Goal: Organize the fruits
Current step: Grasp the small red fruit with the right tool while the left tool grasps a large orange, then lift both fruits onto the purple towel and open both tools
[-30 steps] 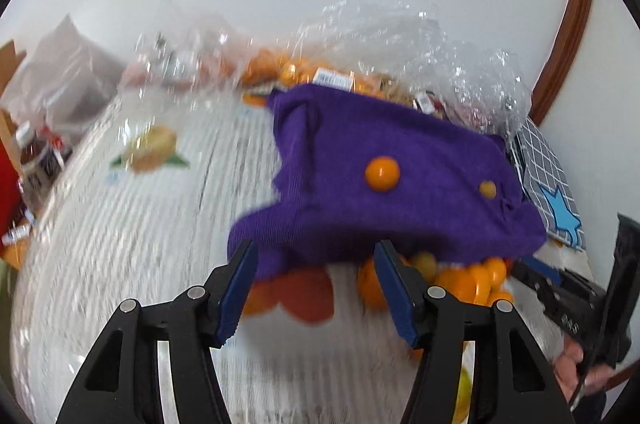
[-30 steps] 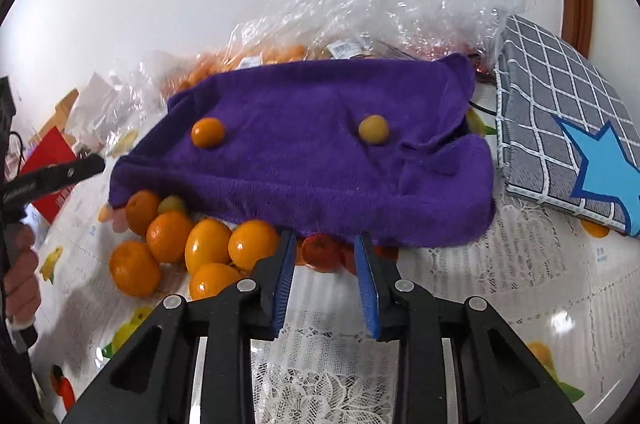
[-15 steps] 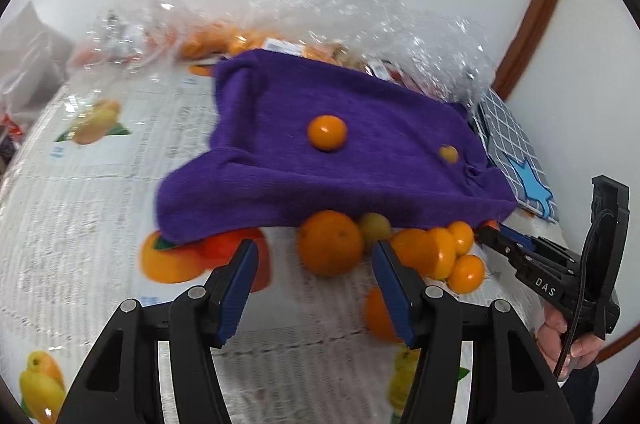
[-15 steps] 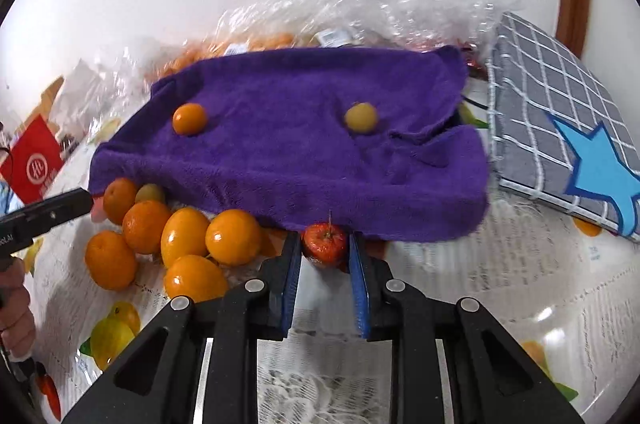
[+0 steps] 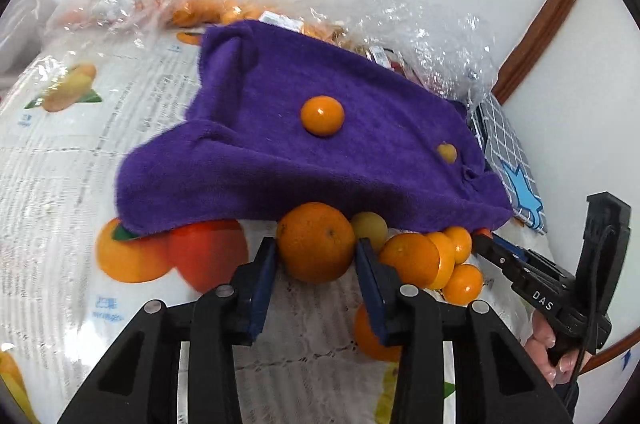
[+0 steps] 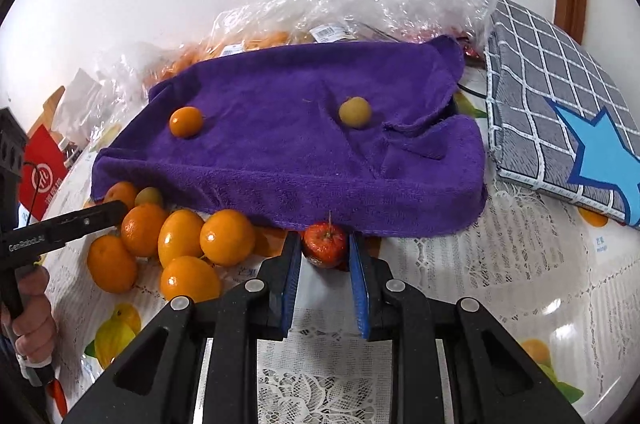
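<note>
Fruit lies heaped at the towel (image 5: 340,127) edge, so my left tongs (image 5: 316,254) are closing around an orange (image 5: 316,242) while my right tongs (image 6: 325,254) pinch a red fruit (image 6: 324,243) for sorting.

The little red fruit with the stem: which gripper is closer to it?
Right. The right gripper is shut on the red fruit; the left gripper is off among the oranges, closing around a big orange.

"DAS" – right gripper (image 5: 486,240); "GenRobot.AI" – left gripper (image 6: 116,214)
</note>
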A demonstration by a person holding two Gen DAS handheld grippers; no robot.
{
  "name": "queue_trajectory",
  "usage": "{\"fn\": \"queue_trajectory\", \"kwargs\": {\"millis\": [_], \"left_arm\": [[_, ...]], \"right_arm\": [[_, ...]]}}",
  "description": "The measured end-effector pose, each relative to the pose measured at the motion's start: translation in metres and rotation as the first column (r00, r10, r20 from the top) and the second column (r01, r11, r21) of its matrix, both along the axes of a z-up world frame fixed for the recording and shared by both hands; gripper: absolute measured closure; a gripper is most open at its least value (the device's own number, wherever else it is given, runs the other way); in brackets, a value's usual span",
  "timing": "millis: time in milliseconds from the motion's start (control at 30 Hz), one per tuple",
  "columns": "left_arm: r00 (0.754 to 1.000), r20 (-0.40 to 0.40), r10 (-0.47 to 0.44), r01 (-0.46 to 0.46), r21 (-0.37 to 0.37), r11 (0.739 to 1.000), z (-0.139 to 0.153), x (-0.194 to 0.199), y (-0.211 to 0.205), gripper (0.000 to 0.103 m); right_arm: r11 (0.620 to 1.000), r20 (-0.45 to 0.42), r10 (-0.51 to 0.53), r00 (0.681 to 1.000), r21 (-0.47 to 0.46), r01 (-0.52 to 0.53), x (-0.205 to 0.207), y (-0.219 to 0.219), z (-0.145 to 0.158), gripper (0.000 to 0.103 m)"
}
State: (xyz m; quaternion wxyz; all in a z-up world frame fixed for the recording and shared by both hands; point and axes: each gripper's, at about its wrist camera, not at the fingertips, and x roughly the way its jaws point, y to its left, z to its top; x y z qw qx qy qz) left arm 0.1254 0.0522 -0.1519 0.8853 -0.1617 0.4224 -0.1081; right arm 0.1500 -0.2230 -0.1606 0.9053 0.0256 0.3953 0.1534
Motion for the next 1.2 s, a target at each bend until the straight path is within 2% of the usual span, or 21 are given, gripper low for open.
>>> {"fn": "queue_trajectory", "kwargs": {"millis": [233, 367, 600, 833, 933, 1067, 1200], "left_arm": [[0.999, 0.007, 0.053, -0.053, 0.051, 0.997, 0.002, -0.016, 0.024, 0.065], [0.999, -0.013, 0.044, -0.043, 0.073, 0.996, 0.001, -0.006, 0.023, 0.065], [0.999, 0.017, 0.046, -0.047, 0.104, 0.993, -0.003, 0.003, 0.016, 0.064], [0.999, 0.027, 0.031, -0.036, 0.212, 0.977, -0.002, 0.005, -0.003, 0.060], [0.999, 0.030, 0.028, -0.034, 0.201, 0.979, -0.002, 0.004, -0.001, 0.061], [0.999, 0.039, 0.028, -0.033, 0.128, 0.991, -0.002, 0.002, 0.008, 0.064], [0.997, 0.061, 0.036, -0.044, 0.131, 0.990, 0.001, -0.003, 0.008, 0.064]], "right_arm": [[1.000, -0.014, -0.002, 1.000, 0.024, 0.003, 0.002, -0.004, -0.002, 0.079], [1.000, -0.007, 0.000, 1.000, -0.003, 0.000, 0.002, 0.001, -0.002, 0.079], [1.000, -0.011, -0.003, 1.000, -0.013, 0.003, 0.002, 0.002, -0.002, 0.079], [0.998, -0.006, 0.009, 1.000, -0.059, -0.010, 0.003, 0.009, -0.003, 0.079], [0.999, -0.006, 0.013, 1.000, -0.045, -0.013, 0.003, 0.008, -0.002, 0.079], [1.000, 0.009, 0.030, 1.000, 0.003, -0.030, 0.001, 0.003, 0.001, 0.079], [0.997, 0.017, 0.051, 0.999, 0.050, -0.052, -0.001, -0.001, 0.003, 0.079]]}}
